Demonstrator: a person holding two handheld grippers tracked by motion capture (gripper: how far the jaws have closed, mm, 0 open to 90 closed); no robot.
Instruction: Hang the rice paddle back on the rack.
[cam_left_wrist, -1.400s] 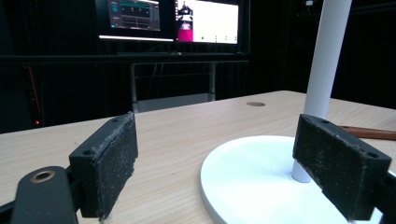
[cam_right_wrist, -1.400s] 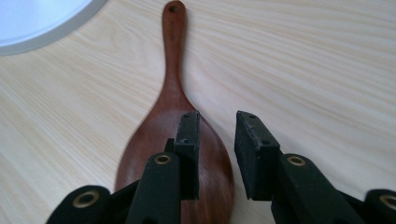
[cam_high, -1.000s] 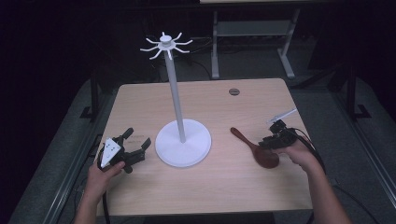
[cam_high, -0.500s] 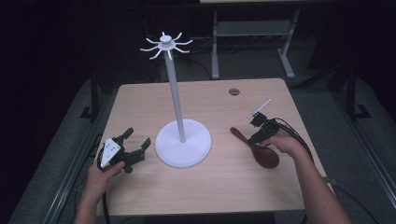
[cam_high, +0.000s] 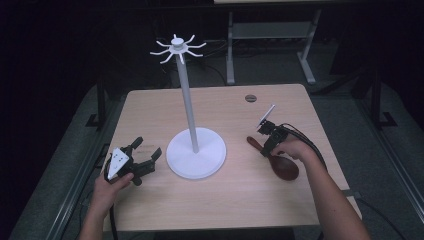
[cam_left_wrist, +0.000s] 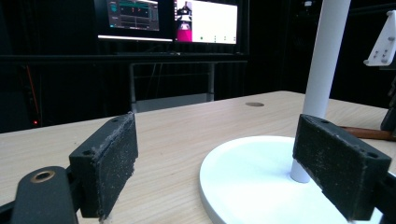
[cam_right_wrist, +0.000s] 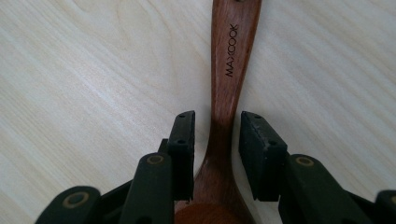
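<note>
Item: dark reddish-brown wooden spoon (cam_right_wrist: 224, 121), smooth and glossy, with a flat handle that widens into a rounded bowl. The handle bears the lettering "MAXCOOK", printed lengthwise in black. The spoon lies flat on the pale wood-grain table (cam_high: 280, 100), to the right of the white stand, handle end toward the stand's base and bowl toward the person.

Right gripper (cam_right_wrist: 215, 154): black, two jaws with matte rectangular pads. The jaws straddle the neck of the spoon where handle meets bowl, a narrow gap showing on each side; they are partly closed and not clamped on it.

Left gripper (cam_high: 145, 157): black with a grey three-cornered plate, held low over the table to the left of the stand. Its jaws stand wide apart with nothing between them; pads rough and speckled.

Landmark: tall white stand (cam_high: 188, 107), a slim round pole on a smooth disc base, topped with a ring of short radiating hooks.
</note>
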